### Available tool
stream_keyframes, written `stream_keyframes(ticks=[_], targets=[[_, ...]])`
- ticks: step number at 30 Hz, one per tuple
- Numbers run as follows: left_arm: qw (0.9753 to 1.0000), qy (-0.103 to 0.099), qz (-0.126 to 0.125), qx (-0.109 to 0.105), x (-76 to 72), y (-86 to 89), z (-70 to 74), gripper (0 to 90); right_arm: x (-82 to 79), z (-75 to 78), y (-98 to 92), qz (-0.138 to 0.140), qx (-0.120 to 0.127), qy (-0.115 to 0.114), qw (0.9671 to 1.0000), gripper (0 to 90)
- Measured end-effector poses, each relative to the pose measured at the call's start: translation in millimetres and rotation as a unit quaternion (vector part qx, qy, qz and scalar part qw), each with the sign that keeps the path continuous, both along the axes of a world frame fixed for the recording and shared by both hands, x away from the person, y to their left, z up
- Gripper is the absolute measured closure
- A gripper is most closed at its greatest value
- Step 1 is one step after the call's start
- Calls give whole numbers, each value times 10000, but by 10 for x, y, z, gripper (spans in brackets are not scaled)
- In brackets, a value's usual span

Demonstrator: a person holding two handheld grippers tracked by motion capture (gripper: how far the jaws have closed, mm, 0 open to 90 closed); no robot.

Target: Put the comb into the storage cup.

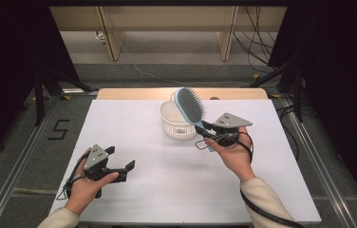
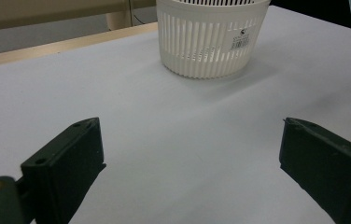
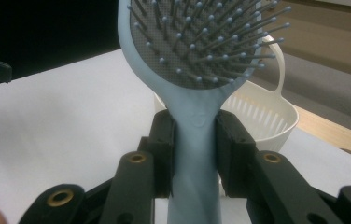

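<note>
A light blue hairbrush [image 1: 190,107] with a grey bristle pad is held up over a white slotted basket [image 1: 172,124]. My right gripper [image 1: 206,130] is shut on the brush's handle, just right of the basket. In the right gripper view the handle [image 3: 194,154] is pinched between both jaws, the bristle head [image 3: 201,39] is above them and the basket [image 3: 269,116] is behind. My left gripper [image 1: 120,159] stands open at the table's front left, nothing between its fingers. In the left gripper view the basket [image 2: 208,42] stands well ahead of the open jaws.
The white table top [image 1: 134,128] has a wooden strip [image 1: 134,93] along its far edge. The basket has a loop handle [image 3: 278,60] on its far side. Cables lie on the floor beyond the table. A floor mark "5" [image 1: 59,129] sits at the left.
</note>
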State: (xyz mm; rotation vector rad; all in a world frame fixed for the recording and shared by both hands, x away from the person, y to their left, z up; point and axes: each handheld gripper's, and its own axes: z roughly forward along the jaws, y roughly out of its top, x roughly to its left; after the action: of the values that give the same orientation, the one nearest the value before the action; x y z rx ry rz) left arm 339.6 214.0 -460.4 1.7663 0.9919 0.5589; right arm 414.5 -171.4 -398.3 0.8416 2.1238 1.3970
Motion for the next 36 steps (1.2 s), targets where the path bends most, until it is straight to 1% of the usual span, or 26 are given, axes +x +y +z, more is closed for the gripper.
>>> stream_keyframes(ticks=[21,30,36], targets=[[10000,8,1,-2,1,0,0,60,10,30,-52,-141,86,-46,9999,704],[10000,18,-39,-23,4,-8,-12,61,26,46,-88,-206,152,-86,9996,704],[10000,26,-55,-20,8,-11,-16,62,41,40,-106,-258,197,-64,9995,704]])
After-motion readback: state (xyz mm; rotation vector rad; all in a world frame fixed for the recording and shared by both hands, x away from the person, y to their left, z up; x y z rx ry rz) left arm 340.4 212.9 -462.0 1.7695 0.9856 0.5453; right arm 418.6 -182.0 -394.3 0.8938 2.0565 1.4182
